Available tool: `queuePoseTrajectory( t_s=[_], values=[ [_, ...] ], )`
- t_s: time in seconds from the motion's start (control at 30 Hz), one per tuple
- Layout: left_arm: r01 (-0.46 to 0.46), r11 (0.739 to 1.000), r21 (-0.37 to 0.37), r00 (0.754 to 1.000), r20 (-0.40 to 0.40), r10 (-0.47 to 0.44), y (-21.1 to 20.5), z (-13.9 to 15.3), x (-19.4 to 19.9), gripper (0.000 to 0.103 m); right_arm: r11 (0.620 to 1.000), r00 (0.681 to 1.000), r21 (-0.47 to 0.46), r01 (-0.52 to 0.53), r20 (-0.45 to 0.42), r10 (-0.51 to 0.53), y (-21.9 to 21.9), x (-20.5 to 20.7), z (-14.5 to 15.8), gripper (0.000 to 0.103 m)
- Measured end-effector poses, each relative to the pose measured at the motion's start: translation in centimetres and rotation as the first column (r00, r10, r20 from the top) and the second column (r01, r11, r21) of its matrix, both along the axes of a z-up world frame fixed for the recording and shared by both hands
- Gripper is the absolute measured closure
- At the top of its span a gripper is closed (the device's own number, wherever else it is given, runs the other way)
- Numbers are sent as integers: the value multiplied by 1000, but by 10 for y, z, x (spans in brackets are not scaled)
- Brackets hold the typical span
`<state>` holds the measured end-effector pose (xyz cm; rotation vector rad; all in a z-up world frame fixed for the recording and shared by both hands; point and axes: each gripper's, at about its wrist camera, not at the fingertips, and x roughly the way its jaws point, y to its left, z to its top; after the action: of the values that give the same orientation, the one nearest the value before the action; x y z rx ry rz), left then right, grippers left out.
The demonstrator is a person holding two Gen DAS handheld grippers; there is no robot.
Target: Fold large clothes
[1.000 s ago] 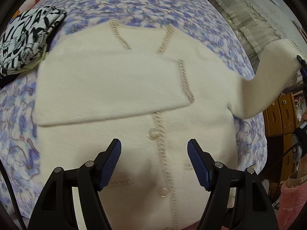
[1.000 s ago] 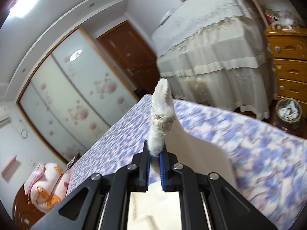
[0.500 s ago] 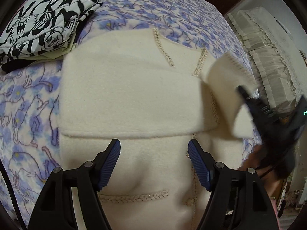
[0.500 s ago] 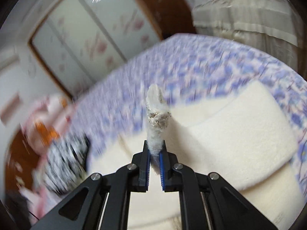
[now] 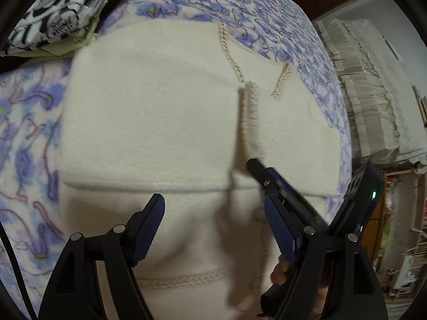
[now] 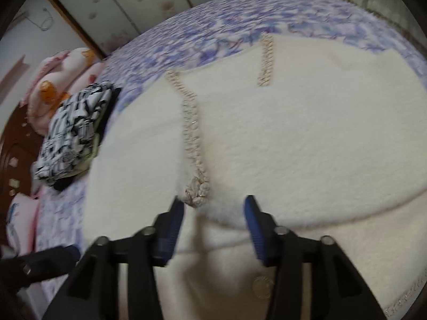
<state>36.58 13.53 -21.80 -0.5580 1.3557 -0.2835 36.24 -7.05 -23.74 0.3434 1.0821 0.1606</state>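
A cream cardigan [image 5: 149, 122] with braided trim lies flat on the blue floral bedspread [image 5: 26, 138]. Both sleeves are folded across its chest; the right sleeve [image 6: 320, 146] lies on top with its braided cuff [image 6: 196, 189] at the middle. My left gripper [image 5: 213, 229] is open and empty, hovering over the lower front of the cardigan. My right gripper [image 6: 214, 229] is open just behind the cuff, its jaws apart on either side. It also shows in the left wrist view [image 5: 256, 168] at the right, over the sleeve.
A folded black-and-white printed garment [image 5: 66, 8] lies on the bed left of the cardigan; it also shows in the right wrist view [image 6: 74, 133]. Pink pillows [image 6: 61, 80] sit by the headboard. A second bed with a cream cover [image 5: 373, 93] stands to the right.
My right gripper carried the right sleeve from up in the air over across the cardigan's chest, laid it down and opened, letting go of the cuff. The left gripper stayed open and moved slightly forward.
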Motion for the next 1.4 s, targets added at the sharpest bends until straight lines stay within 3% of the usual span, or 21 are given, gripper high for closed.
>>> queuePoseTrajectory(
  t_s=[0.17, 0.5, 0.57, 0.7, 0.77, 0.83, 1.1, 1.27, 1.33, 1.4],
  values=[
    [-30, 996, -81, 999, 16, 32, -19, -9, 13, 28, 999, 999, -20, -37, -34, 36, -9, -24, 0, 49],
    [-69, 996, -62, 997, -43, 67, -73, -50, 44, 34, 992, 987, -3, 128, -101, -128, -85, -80, 5, 49],
    [-91, 995, -36, 994, -69, 88, -82, -58, 49, 44, 986, 981, 14, 163, -111, -161, -102, -87, 5, 49],
    [-161, 987, 9, 983, -90, 161, -92, -67, 55, 52, 977, 971, 31, 213, -120, -208, -131, -93, 9, 49],
    [-179, 984, 6, 980, -85, 179, -95, -66, 56, 77, 974, 969, 26, 223, -115, -219, -144, -94, 12, 49],
    [-188, 982, 2, 977, -101, 188, -103, -66, 58, 91, 972, 967, 25, 235, -103, -231, -157, -95, 16, 49],
    [-251, 968, 25, 967, 51, 250, -113, -7, 62, 94, 958, 956, 10, 287, -72, -285, -223, -81, 37, 49],
    [-332, 941, 68, 937, 141, 321, -108, 29, 68, 95, 967, 967, -33, 252, -34, -253, -253, -60, 46, 49],
    [-362, 928, 85, 925, 155, 347, -98, 35, 67, 95, 972, 972, -30, 232, -36, -233, -262, -51, 46, 57],
    [-384, 920, 85, 918, 141, 370, -89, 32, 66, 95, 978, 976, 1, 208, -72, -207, -267, -42, 38, 79]
  ],
)
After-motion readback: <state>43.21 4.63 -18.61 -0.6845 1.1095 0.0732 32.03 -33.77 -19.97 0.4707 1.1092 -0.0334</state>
